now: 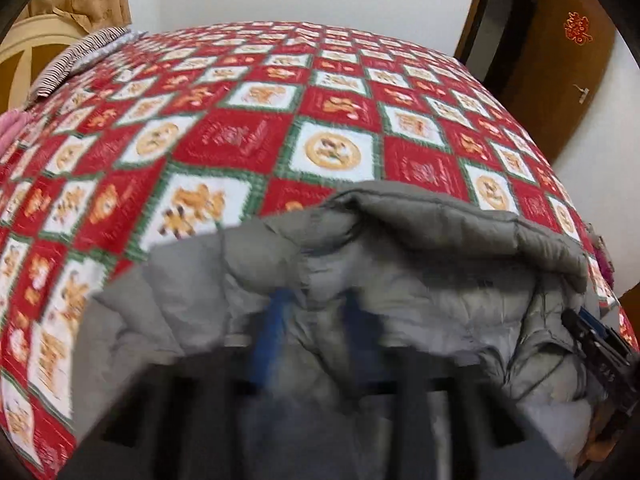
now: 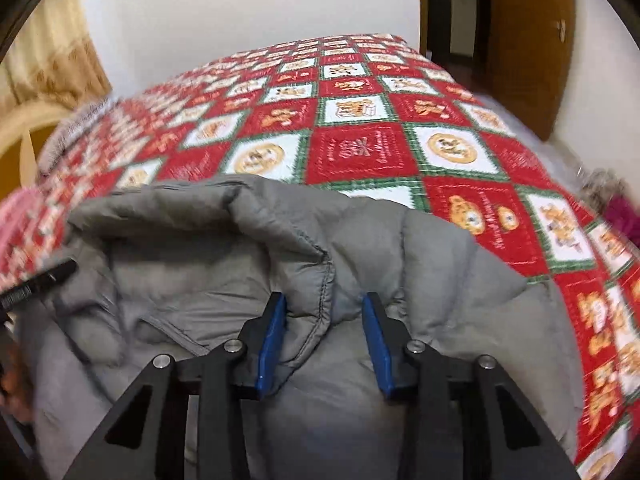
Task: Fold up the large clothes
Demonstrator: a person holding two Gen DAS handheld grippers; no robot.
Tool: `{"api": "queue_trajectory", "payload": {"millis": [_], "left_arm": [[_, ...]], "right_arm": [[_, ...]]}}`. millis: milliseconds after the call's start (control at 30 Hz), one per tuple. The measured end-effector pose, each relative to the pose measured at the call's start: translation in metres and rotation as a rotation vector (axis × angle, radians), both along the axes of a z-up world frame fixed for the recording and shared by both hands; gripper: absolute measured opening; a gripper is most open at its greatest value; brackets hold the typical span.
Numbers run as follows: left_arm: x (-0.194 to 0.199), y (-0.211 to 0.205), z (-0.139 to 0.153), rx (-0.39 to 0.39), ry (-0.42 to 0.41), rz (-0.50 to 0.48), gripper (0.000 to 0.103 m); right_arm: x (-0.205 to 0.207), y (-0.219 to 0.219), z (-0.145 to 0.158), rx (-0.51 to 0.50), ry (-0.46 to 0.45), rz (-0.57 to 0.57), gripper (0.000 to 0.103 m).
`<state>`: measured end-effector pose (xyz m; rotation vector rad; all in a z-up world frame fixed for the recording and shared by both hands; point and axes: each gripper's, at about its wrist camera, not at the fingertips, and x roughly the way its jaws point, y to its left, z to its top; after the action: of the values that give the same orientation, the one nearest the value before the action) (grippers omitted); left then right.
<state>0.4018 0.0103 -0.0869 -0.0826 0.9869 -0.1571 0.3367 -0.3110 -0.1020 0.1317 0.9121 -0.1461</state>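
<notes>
A grey padded jacket (image 1: 400, 264) lies bunched at the near edge of the bed; it also fills the lower right wrist view (image 2: 248, 240). My left gripper (image 1: 316, 304) is blurred, its blue pads (image 1: 276, 320) a hand's width apart with jacket fabric between them. My right gripper (image 2: 324, 312) has its blue pads (image 2: 272, 344) apart around a stitched fold of the jacket. Whether either pad pair presses the fabric cannot be told. The right gripper also shows at the right edge of the left wrist view (image 1: 600, 344), and the left one at the left edge of the right wrist view (image 2: 36, 284).
The bed carries a red, white and green patterned quilt (image 1: 280, 120) stretching away behind the jacket. A striped pillow (image 1: 76, 60) lies at the far left by the headboard. A brown door (image 1: 560, 64) stands at the right. Pink cloth (image 2: 624, 216) lies at the right bed edge.
</notes>
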Motion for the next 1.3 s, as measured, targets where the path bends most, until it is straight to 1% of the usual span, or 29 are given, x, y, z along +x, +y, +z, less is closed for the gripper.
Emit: {"api": "queue_trajectory", "payload": {"millis": [33, 67, 100, 167, 200, 233, 300, 367, 433, 533, 600, 700, 767, 833, 900, 967, 1000, 1100, 1133, 1200, 1233, 1267, 1300], "left_arm": [[-0.007, -0.001, 0.001, -0.001, -0.009, -0.005, 0.012], [-0.013, -0.001, 0.001, 0.004, -0.020, -0.005, 0.009], [-0.018, -0.001, 0.002, 0.014, -0.033, -0.005, 0.009], [-0.029, 0.000, -0.002, 0.081, -0.077, 0.008, 0.009], [-0.032, 0.002, -0.011, 0.133, -0.095, 0.027, 0.008], [-0.033, 0.005, -0.025, 0.205, -0.107, 0.066, 0.009], [-0.035, 0.008, -0.025, 0.202, -0.127, 0.081, 0.009], [-0.033, 0.009, -0.025, 0.202, -0.126, 0.087, 0.009], [-0.033, 0.009, -0.025, 0.209, -0.129, 0.086, 0.009], [-0.033, 0.004, -0.025, 0.242, -0.137, 0.087, 0.009], [-0.033, 0.004, -0.025, 0.251, -0.140, 0.089, 0.009], [-0.034, 0.002, -0.026, 0.266, -0.145, 0.092, 0.010], [-0.034, 0.002, -0.027, 0.269, -0.146, 0.091, 0.010], [-0.034, 0.002, -0.027, 0.269, -0.145, 0.091, 0.010], [-0.033, 0.002, -0.027, 0.266, -0.145, 0.091, 0.010], [-0.033, 0.003, -0.027, 0.265, -0.144, 0.089, 0.010], [-0.033, 0.002, -0.027, 0.267, -0.144, 0.089, 0.010], [-0.033, 0.001, -0.027, 0.276, -0.145, 0.085, 0.011], [-0.034, 0.003, -0.025, 0.258, -0.146, 0.085, 0.012], [-0.038, 0.014, -0.017, 0.178, -0.135, 0.085, 0.019], [-0.040, 0.023, -0.009, 0.117, -0.127, 0.091, 0.022], [-0.043, 0.029, 0.002, 0.072, -0.130, 0.109, 0.035], [-0.044, 0.035, 0.021, 0.044, -0.149, 0.137, 0.061]], "right_arm": [[-0.003, -0.002, -0.003, -0.020, -0.001, 0.002, 0.040], [-0.006, -0.005, -0.005, -0.024, -0.006, 0.004, 0.039], [-0.010, -0.009, -0.006, -0.023, -0.019, 0.008, 0.039], [-0.010, -0.013, -0.008, -0.015, -0.030, 0.006, 0.039], [-0.009, -0.014, -0.008, -0.016, -0.030, 0.003, 0.039], [-0.008, -0.012, -0.008, -0.023, -0.030, 0.002, 0.040], [-0.011, -0.008, -0.005, -0.039, -0.031, 0.009, 0.043], [-0.018, -0.007, 0.002, -0.045, -0.033, 0.011, 0.043], [-0.033, -0.010, 0.019, -0.032, -0.076, -0.017, 0.043], [-0.045, -0.013, 0.057, -0.011, -0.190, -0.064, 0.043], [-0.031, -0.007, 0.081, 0.008, -0.225, -0.058, 0.043], [0.004, 0.006, 0.095, 0.025, -0.219, -0.061, 0.043], [0.035, 0.011, 0.088, 0.051, -0.163, -0.085, 0.043], [0.057, 0.016, 0.066, 0.099, -0.072, -0.097, 0.043], [0.063, 0.021, 0.042, 0.124, 0.014, -0.088, 0.043], [0.056, 0.029, 0.016, 0.087, 0.073, -0.060, 0.043], [0.049, 0.033, 0.007, 0.044, 0.072, -0.036, 0.043], [0.027, 0.045, -0.008, -0.107, -0.016, 0.037, 0.043], [0.021, 0.051, -0.012, -0.160, -0.048, 0.051, 0.043], [0.019, 0.054, -0.012, -0.190, -0.059, 0.049, 0.043], [0.019, 0.053, -0.013, -0.182, -0.062, 0.049, 0.043], [0.017, 0.049, -0.012, -0.163, -0.069, 0.049, 0.043], [0.015, 0.046, -0.012, -0.141, -0.078, 0.049, 0.043]]}}
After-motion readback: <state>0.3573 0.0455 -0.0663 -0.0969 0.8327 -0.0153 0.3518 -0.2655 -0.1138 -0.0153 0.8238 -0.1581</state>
